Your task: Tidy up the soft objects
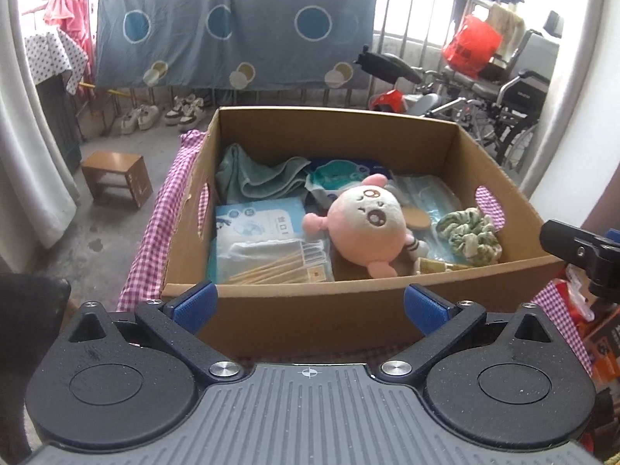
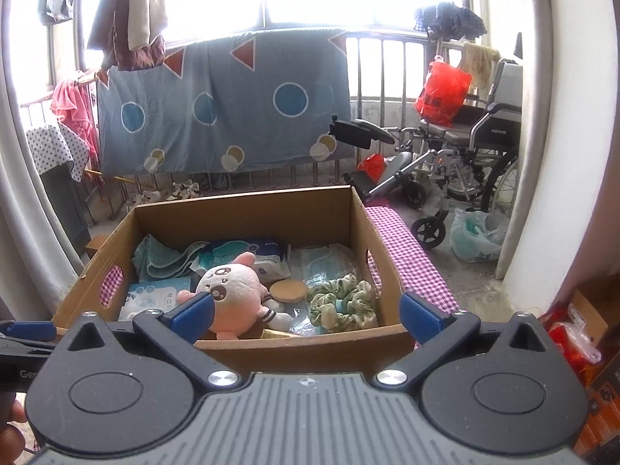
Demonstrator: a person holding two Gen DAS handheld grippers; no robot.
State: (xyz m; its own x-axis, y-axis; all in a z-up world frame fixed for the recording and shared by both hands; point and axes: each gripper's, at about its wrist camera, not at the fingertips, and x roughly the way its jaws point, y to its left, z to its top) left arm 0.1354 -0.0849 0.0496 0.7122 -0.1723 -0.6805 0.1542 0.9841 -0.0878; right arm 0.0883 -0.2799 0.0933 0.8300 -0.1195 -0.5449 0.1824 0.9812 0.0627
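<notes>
A: Two tools, both idle. The left hand-held gripper (image 1: pixel 309 302) and the right hand-held gripper (image 2: pixel 308 312) hang just short of the cardboard box's (image 1: pixel 271 321) near wall, jaws spread wide, nothing between them.

B: And inside the box?

A: Nearest that wall lies the pink plush toy (image 1: pixel 364 224), on its side at about the middle. To its right sits the green scrunchie (image 1: pixel 471 234), against the right wall by the handle cut-out. To its left is a flat packet of masks (image 1: pixel 263 232).

B: Further in?

A: A round wooden lid (image 2: pixel 287 291) just behind the plush, a wipes pack (image 2: pixel 248 254) past that, and a folded teal towel (image 1: pixel 255 178) in the far left corner.

B: So how far along are we?

A: Late, I'd judge. The soft things I can see are already in the box, and the checked cloth (image 2: pixel 407 259) on the surface beside it shows nothing loose. What's left may only be tidying; I can't tell whether anything waits out of view.
</notes>
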